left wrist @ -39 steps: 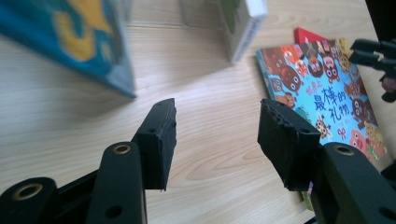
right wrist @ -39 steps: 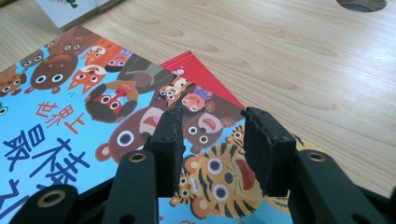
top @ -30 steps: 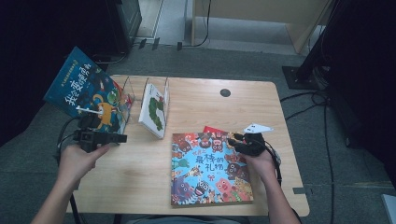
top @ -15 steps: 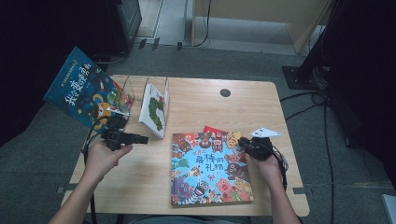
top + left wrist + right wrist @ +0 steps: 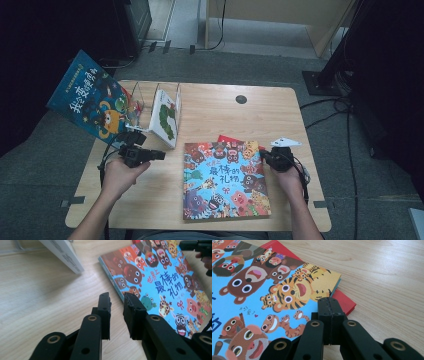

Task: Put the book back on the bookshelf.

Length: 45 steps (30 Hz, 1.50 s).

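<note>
A picture book with cartoon animals on a blue cover (image 5: 225, 180) (image 5: 162, 280) (image 5: 262, 290) lies flat on the wooden table (image 5: 210, 110), on top of a red book (image 5: 227, 139) (image 5: 344, 302). My left gripper (image 5: 161, 155) (image 5: 116, 296) hovers low over bare wood just left of the book's left edge. Its jaws have just been closing and stand a narrow gap apart with nothing between them. My right gripper (image 5: 263, 154) (image 5: 329, 301) is shut and empty at the book's upper right edge, by the tiger picture.
A white book (image 5: 165, 117) (image 5: 62, 252) leans in a wire rack (image 5: 140, 95) at the table's back left. A big blue book (image 5: 92, 102) rests tilted against the rack's left side, past the table edge. Cables trail on the floor at right.
My left hand has moved right toward the flat book and its jaws have narrowed. The right gripper's jaws have gone from apart to shut, with the hand nearly still.
</note>
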Available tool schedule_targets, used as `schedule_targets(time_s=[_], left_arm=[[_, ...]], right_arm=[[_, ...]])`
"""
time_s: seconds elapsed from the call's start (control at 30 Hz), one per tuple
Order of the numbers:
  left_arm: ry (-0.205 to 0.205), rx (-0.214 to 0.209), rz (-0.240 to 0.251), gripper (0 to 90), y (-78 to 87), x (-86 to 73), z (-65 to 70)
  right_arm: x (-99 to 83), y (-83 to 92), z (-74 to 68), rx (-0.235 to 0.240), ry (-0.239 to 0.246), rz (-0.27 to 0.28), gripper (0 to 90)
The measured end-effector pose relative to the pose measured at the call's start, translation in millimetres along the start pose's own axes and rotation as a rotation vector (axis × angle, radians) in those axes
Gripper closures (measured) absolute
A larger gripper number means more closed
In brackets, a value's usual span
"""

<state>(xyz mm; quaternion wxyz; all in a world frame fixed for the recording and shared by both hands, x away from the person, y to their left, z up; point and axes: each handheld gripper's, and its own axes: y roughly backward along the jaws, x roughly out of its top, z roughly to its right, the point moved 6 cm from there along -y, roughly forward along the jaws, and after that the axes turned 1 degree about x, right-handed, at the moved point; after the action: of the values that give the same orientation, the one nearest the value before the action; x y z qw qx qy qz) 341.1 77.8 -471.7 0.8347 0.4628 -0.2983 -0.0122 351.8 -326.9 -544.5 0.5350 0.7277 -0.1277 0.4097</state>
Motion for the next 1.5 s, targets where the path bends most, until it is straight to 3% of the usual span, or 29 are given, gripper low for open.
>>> schedule_targets(time_s=[0.5,0.7,0.9,1.27,1.5], left_arm=[[-0.011,-0.036,-0.015,89.0,-29.6,-23.0,16.5],[0.01,-0.056,-0.03,89.0,-45.1,-36.5,20.7],[0.0,-0.056,-0.051,88.9,-56.2,-48.4,24.2],[0.014,-0.067,-0.061,89.1,-63.2,-58.6,27.1],[0.02,-0.061,-0.048,90.0,-63.7,-59.9,28.6]], right_arm=[[3.3,-5.4,4.3,0.001,-0.03,0.001,90.0],[4.7,-6.9,4.2,-0.009,-0.024,-0.002,90.0],[9.0,-12.6,-2.4,0.003,-0.01,0.001,90.0],[14.1,-19.2,-7.7,0.019,0.006,0.004,90.0],[15.1,-20.7,-7.9,0.018,-0.016,0.004,90.0]])
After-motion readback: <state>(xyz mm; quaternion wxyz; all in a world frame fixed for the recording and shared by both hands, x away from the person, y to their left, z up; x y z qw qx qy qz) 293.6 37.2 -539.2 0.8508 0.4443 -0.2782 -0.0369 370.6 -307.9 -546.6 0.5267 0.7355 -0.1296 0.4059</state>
